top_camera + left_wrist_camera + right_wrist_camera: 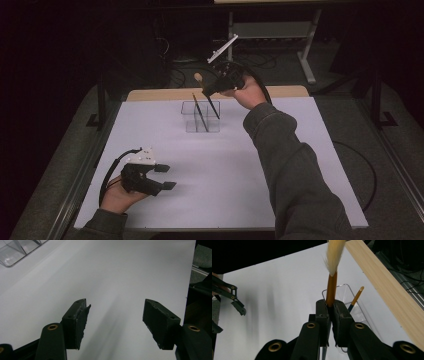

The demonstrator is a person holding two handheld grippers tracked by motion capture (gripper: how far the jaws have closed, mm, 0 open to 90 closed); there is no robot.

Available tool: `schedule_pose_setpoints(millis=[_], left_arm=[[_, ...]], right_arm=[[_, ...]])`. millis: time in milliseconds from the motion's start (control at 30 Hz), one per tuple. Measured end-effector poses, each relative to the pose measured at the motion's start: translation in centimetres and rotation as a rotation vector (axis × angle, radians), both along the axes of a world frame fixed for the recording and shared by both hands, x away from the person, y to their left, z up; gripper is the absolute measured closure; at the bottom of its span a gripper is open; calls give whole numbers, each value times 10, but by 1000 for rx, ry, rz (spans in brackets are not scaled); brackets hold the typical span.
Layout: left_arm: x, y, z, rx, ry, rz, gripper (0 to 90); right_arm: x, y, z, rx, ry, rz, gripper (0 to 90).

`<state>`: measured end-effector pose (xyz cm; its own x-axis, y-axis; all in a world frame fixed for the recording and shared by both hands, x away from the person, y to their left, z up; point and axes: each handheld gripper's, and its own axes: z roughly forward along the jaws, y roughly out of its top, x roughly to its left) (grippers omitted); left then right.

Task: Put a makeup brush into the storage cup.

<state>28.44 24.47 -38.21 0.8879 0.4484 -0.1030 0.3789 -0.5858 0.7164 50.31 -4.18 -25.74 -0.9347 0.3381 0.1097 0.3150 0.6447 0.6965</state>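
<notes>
Bristles of one brush (331, 277), clamped in the right hand-held gripper (331, 312), appeared close up; holder (201, 117) held two more; left hand-held gripper (115, 322) stood apart.

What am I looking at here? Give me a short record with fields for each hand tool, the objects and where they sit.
right gripper: shut on the brush, bristles up, above the clear organizer
brush: brown handle, pale bristle tip
left gripper: open, nothing between the jaws, over the white table
clear organizer: on the table's far side, divided into compartments
pencil: leaning inside the organizer
</notes>
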Motion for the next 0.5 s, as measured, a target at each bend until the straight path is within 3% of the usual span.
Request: schedule_pose_setpoints(millis=[500], left_arm=[[1,2,1,-15,-4,-5,348]], right_arm=[[18,9,8,-15,-26,-18,828]])
